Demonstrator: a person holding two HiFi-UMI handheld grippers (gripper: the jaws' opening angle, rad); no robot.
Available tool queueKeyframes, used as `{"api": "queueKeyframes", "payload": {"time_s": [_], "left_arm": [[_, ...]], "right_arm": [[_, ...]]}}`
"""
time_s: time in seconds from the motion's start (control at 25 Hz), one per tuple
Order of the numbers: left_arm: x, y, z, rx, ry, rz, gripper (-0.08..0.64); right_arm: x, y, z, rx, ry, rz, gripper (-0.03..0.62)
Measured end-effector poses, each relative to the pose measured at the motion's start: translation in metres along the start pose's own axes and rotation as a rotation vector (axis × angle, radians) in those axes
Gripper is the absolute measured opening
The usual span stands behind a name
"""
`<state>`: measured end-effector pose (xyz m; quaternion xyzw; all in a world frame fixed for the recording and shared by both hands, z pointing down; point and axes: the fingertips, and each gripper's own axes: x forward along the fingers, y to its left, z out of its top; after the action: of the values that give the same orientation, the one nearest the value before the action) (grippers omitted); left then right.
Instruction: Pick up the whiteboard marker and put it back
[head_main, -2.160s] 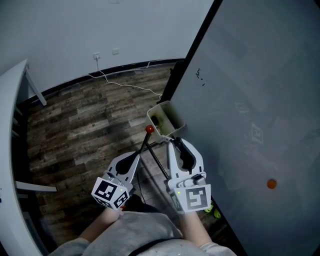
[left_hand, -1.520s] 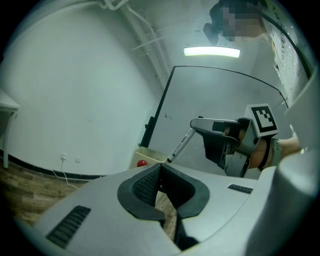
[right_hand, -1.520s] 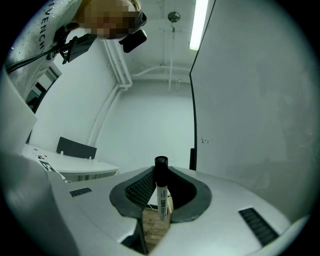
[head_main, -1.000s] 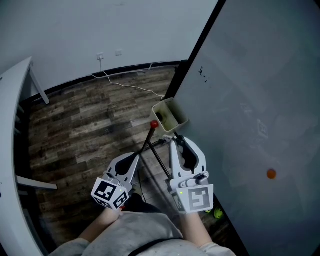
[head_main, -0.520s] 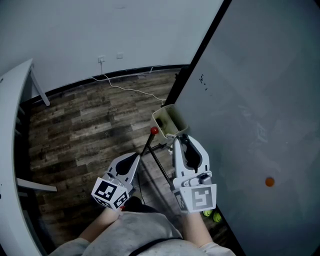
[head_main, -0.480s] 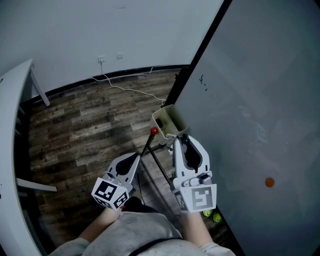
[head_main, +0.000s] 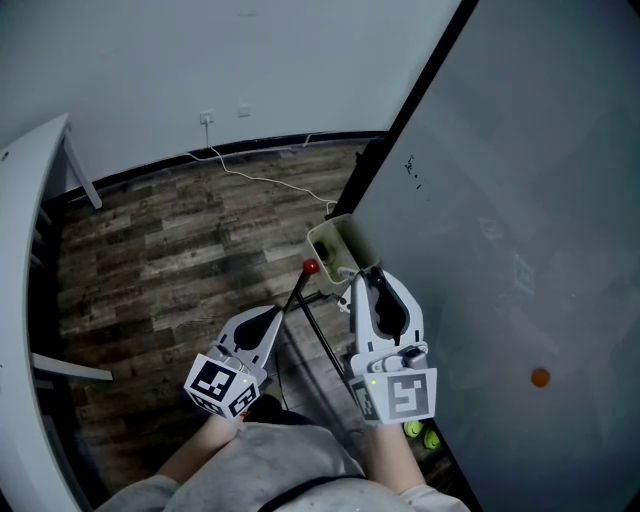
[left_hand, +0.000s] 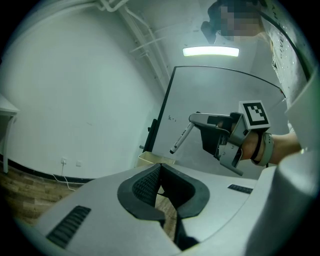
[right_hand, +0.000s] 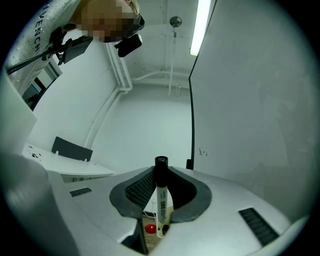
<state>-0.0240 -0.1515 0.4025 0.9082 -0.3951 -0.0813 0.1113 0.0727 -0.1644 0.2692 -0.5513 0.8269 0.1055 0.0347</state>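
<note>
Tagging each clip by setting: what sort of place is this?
Probably an office or meeting room: a large whiteboard with a marker in use, a white table at the left, and wall sockets above a wood-pattern floor.

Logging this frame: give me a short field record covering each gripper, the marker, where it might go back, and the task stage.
left gripper: jaws together, nothing between them
right gripper: shut on the whiteboard marker, which stands crosswise between the jaws
whiteboard: at the person's right, small scribble near its dark edge
tray: beige, open-topped, at the board's edge, just ahead of the right gripper
task stage: marker in hand, not yet put back
</note>
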Motion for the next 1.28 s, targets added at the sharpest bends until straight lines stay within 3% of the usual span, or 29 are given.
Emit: {"api": "queueKeyframes", "payload": {"time_s": [0.92,1.28], "left_arm": [[0.003,0.005,-0.003,-0.01,-0.006,-0.004,0.015],[0.011,0.017,-0.01,-0.027,0.016,0.022,0.015]], "right_arm": [[0.005,-0.002,-0.007,0.013,0.006,0.003,0.08],[0.017,-0.011,-0.027,0.038,0.034,0.005,0.08]]}}
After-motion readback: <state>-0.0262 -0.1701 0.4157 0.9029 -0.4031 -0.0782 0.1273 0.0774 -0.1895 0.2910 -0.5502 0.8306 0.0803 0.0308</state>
